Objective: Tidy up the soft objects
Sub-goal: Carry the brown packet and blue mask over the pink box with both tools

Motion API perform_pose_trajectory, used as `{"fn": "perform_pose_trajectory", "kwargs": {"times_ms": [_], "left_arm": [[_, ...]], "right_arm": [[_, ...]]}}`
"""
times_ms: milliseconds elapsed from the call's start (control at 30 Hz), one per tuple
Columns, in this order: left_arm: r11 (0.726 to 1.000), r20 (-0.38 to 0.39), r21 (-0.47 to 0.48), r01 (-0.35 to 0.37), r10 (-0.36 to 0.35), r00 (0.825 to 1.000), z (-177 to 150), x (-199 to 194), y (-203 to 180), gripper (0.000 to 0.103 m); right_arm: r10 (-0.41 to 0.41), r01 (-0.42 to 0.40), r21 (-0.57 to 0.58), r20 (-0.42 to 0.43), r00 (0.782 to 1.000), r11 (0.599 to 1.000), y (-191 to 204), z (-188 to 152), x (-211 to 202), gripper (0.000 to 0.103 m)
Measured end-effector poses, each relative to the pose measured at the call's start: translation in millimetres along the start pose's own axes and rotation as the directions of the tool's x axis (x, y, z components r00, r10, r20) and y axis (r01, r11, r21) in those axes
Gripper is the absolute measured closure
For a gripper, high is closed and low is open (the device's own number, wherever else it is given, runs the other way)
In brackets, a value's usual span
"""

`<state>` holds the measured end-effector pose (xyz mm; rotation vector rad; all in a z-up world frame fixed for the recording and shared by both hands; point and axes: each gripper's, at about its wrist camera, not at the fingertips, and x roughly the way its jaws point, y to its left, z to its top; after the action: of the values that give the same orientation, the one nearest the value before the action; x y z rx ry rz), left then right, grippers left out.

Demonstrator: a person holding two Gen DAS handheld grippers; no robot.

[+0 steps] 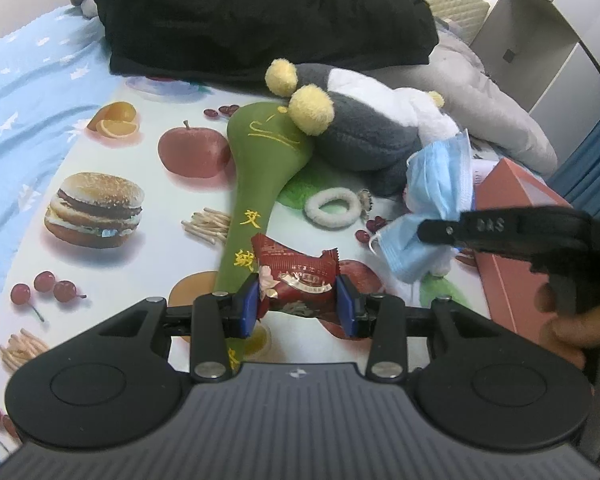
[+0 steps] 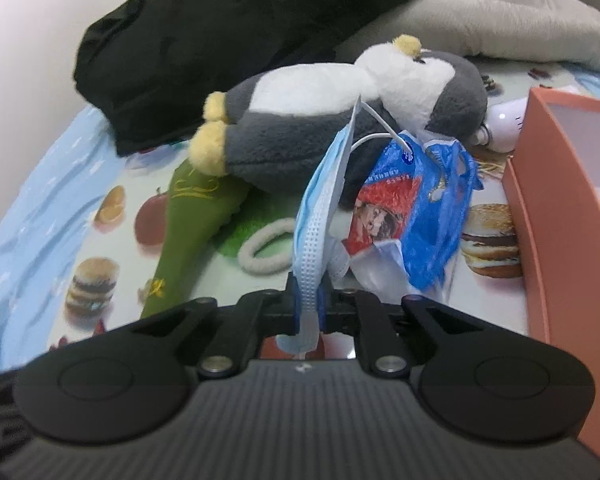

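Observation:
My left gripper (image 1: pixel 298 304) is shut on a dark red snack packet (image 1: pixel 296 280), held above a green cloth mallet (image 1: pixel 260 168). My right gripper (image 2: pixel 309 308) is shut on a light blue face mask (image 2: pixel 320 216), which hangs up in front of it; the mask (image 1: pixel 436 196) and the right gripper's finger (image 1: pixel 444 232) also show in the left wrist view. A grey and white plush penguin (image 1: pixel 360 120) lies behind, also in the right wrist view (image 2: pixel 340 120). A white fluffy hair tie (image 1: pixel 332 206) lies beside the mallet. A blue and red snack bag (image 2: pixel 416 208) lies by the mask.
A salmon-pink open box (image 2: pixel 560 200) stands at the right, also in the left wrist view (image 1: pixel 512 208). A black garment (image 1: pixel 240 12) and a grey blanket (image 1: pixel 492 100) lie at the back. A food-print mat (image 1: pixel 100 200) covers the blue bedsheet (image 1: pixel 28 80).

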<state>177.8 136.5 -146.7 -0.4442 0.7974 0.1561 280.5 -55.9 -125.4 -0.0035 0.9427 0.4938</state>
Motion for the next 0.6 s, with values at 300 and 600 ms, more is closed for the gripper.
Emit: {"fn": "perform_pose_trajectory", "kwargs": {"times_ms": [300,600], "left_arm": [[0.999,0.014,0.022,0.027,-0.028,1.0,-15.7,-33.6,-14.6,0.058],[0.996,-0.015,0.051,0.073,-0.073,0.997,-40.4,-56.3,-33.5,0.058]], "right_arm": [[0.04,-0.041,-0.035,-0.008,0.999,0.999,7.5,-36.5,-56.0,0.091],[0.026,-0.026,-0.014,-0.001,1.0,1.0,1.9,-76.8,-101.2,0.091]]}}
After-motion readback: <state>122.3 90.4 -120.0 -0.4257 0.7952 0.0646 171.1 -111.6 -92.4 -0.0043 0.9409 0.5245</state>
